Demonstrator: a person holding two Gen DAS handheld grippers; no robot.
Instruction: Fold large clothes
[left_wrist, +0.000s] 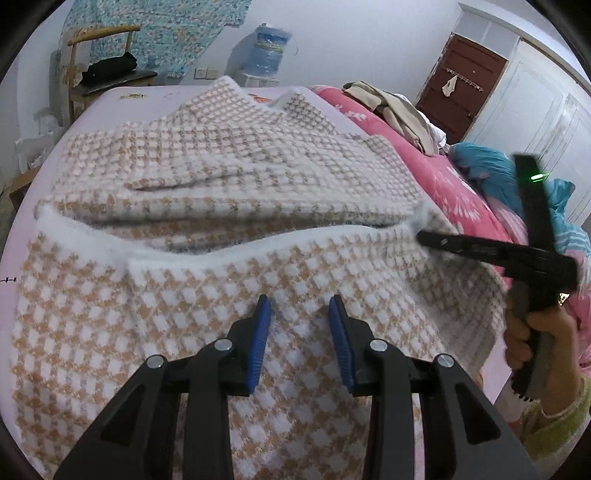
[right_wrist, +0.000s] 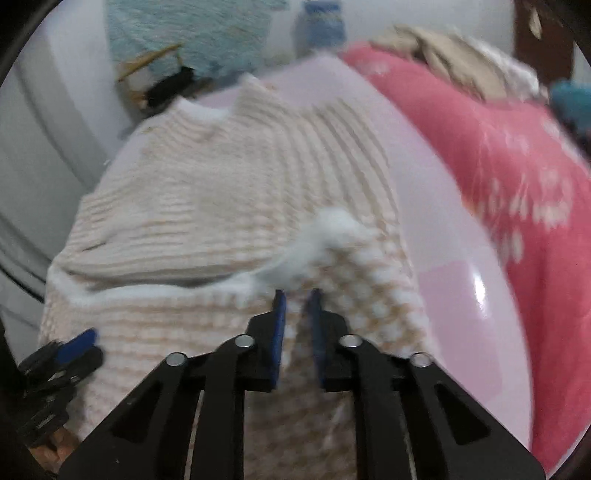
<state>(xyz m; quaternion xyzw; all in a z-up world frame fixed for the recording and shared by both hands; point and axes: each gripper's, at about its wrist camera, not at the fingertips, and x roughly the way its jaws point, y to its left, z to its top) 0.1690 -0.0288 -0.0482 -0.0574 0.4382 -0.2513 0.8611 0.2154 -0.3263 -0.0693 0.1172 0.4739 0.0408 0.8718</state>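
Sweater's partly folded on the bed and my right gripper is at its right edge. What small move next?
Probably lift the right gripper slightly and carry the sweater's right edge leftward over the body: its jaws look nearly shut on the knit, while the left gripper hovers open above the front.

The left gripper (left_wrist: 300, 306) hung right over a tan-and-white checked knit sweater (left_wrist: 221, 236), blue pads (left_wrist: 260, 332) apart and nothing between them. The sweater was spread on a pale lilac sheet (left_wrist: 110, 96), top part doubled over so a fuzzy white hem ran across the middle. Off to the right, a hand (left_wrist: 532, 332) held the right gripper (left_wrist: 424, 236), its tip at the sweater's right edge by the fold. Pink floral quilt (left_wrist: 424, 162) beyond, water dispenser bottle (left_wrist: 267, 48) at the back wall.
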